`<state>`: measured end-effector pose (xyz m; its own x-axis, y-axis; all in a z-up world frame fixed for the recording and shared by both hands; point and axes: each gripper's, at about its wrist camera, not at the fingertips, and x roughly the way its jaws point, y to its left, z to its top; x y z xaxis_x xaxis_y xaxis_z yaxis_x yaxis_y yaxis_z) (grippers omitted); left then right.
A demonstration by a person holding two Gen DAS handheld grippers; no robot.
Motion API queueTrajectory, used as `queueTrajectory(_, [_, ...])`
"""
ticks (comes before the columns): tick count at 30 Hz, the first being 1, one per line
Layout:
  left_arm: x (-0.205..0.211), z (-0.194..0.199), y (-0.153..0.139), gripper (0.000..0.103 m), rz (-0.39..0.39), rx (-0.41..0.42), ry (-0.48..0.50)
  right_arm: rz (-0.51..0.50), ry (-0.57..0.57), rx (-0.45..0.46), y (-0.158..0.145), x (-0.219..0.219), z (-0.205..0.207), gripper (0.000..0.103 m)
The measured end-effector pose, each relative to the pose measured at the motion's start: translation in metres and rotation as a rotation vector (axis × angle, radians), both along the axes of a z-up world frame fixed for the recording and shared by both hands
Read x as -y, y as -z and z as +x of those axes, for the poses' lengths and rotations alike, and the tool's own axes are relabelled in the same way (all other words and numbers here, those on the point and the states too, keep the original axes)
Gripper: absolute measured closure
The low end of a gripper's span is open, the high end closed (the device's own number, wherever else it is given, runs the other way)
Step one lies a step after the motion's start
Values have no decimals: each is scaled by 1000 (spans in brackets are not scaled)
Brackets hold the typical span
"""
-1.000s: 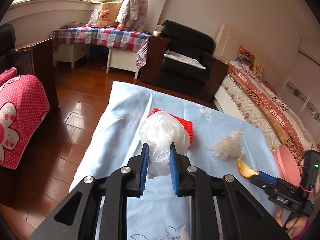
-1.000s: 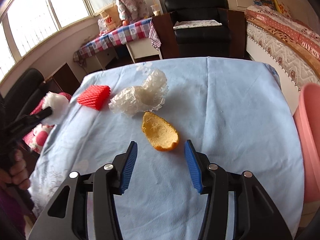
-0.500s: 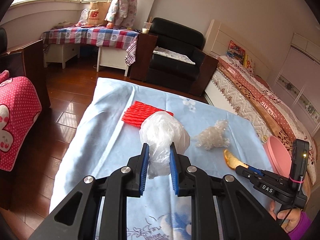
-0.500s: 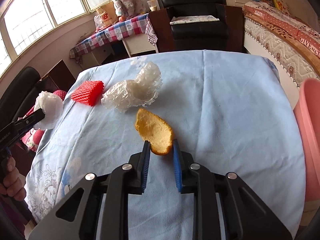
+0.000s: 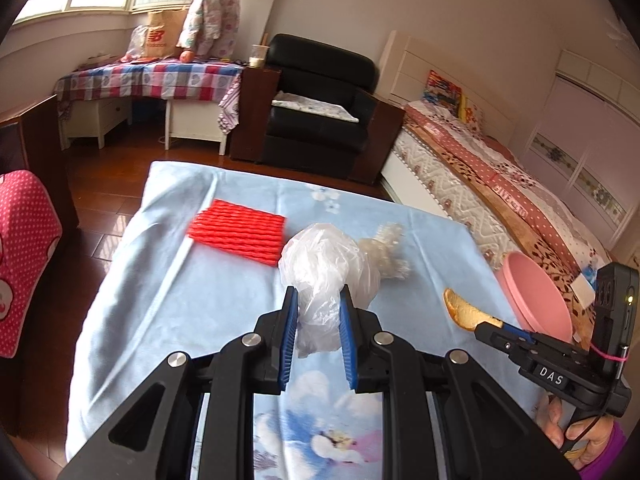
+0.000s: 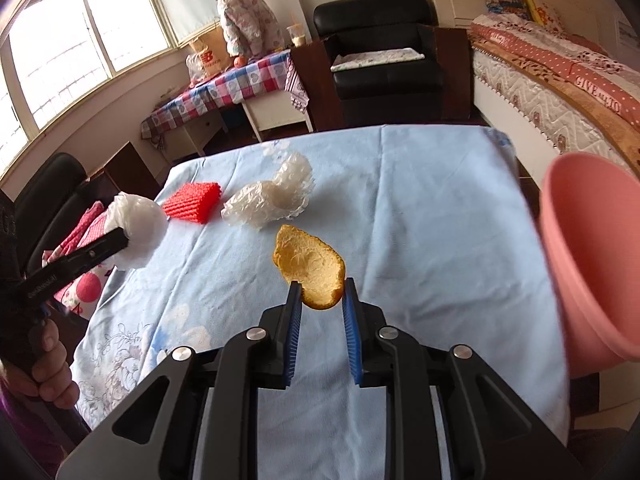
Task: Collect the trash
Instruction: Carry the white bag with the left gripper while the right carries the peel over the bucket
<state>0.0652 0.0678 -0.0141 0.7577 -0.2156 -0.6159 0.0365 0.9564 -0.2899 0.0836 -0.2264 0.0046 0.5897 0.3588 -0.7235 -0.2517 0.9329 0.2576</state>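
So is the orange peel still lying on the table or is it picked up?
Picked up. The right gripper is shut on the orange peel, holding it above the blue tablecloth.

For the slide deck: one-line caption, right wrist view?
Right tool lifts orange peel beside pink bin.

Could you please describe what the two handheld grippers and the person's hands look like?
Both the left gripper and right gripper are black linkages with silver pivot bolts and ribbed blue pads. White lettering marks their sides; a pink cord hangs off the right. Purple sleeves cover both wrists.
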Motion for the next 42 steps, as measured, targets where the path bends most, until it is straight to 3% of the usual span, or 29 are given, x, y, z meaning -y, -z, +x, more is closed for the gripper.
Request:
queueTrajectory(24, [114,11,-23,84,64,16,166,60,188,65,-26,84,-43,82])
queueTrajectory(42, [216,29,-37,84,98,61,295,38,374,143,-36,155,-53,82])
